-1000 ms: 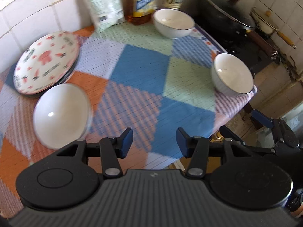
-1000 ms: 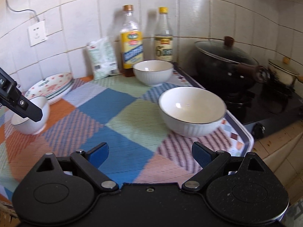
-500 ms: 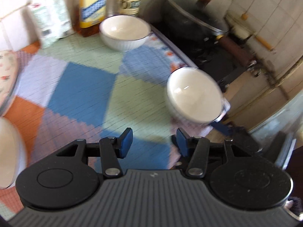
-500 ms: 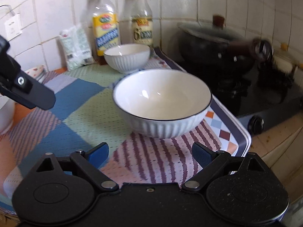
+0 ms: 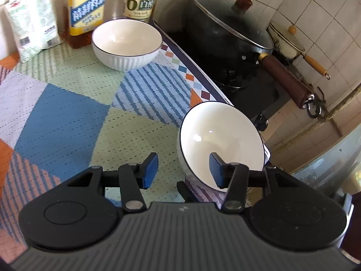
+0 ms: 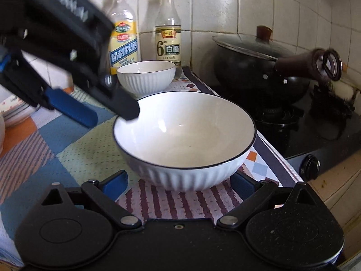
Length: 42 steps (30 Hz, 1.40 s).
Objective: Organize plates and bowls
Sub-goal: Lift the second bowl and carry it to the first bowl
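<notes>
A white ribbed bowl with a dark rim (image 5: 222, 140) (image 6: 185, 140) sits on the patchwork cloth near its right edge. My left gripper (image 5: 183, 169) straddles the bowl's rim, one blue pad inside and one outside, with no pad pressing. In the right wrist view the left gripper (image 6: 106, 115) reaches in from the upper left onto the bowl's left rim. My right gripper (image 6: 179, 186) stands wide open, its fingertips flanking the bowl's base. A second matching bowl (image 5: 126, 43) (image 6: 146, 76) stands by the bottles. Stacked plates (image 6: 13, 110) show at the far left.
Two bottles (image 6: 168, 31) and a white bag (image 5: 29, 22) line the tiled wall. A black lidded wok (image 5: 227, 33) with a brown handle (image 6: 302, 64) sits on the stove to the right. A small pan (image 5: 288, 43) stands behind it. The cloth's edge (image 6: 270, 149) borders the stove.
My left gripper swung right from the plates side to the near bowl and now straddles its rim. My right gripper closed in until the bowl sits between its open fingers.
</notes>
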Motion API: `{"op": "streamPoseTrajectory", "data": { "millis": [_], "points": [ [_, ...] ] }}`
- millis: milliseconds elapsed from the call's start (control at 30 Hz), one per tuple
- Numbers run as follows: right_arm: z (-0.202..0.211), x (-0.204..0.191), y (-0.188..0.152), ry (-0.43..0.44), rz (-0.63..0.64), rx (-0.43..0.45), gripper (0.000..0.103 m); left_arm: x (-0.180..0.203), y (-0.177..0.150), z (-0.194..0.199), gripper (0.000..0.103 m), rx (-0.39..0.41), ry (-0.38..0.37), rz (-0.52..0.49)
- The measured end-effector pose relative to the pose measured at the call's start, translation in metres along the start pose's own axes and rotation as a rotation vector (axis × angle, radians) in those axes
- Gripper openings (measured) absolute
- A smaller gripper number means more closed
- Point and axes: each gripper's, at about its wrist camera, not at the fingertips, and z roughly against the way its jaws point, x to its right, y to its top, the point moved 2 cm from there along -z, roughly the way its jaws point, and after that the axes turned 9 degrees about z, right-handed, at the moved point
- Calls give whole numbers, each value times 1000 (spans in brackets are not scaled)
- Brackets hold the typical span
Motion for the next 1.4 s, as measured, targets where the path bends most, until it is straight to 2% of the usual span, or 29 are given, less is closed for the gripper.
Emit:
{"op": "streamPoseTrajectory", "data": {
  "millis": [267, 433, 533, 633, 800, 1100, 1400],
  "points": [
    [-10, 6, 5, -6, 13, 13, 101, 5, -3, -32, 45, -15, 16, -46],
    [-14, 4, 9, -2, 36, 21, 101, 2, -3, -42, 28, -19, 15, -15],
    [-18, 6, 11, 9, 23, 28, 101, 2, -4, -44, 23, -25, 53, -23],
    [-19, 5, 11, 2, 19, 39, 100, -3, -5, -45, 21, -35, 37, -3],
    [-18, 3, 10, 8, 12, 45, 100, -2, -6, -37, 16, -24, 48, -36],
    [-10, -12, 12, 25, 31, 34, 100, -16, -12, -22, 16, -59, 65, -14],
    [10, -46, 23, 82, 66, 55, 100, -44, -19, 22, 16, -45, 105, 33]
  ]
}}
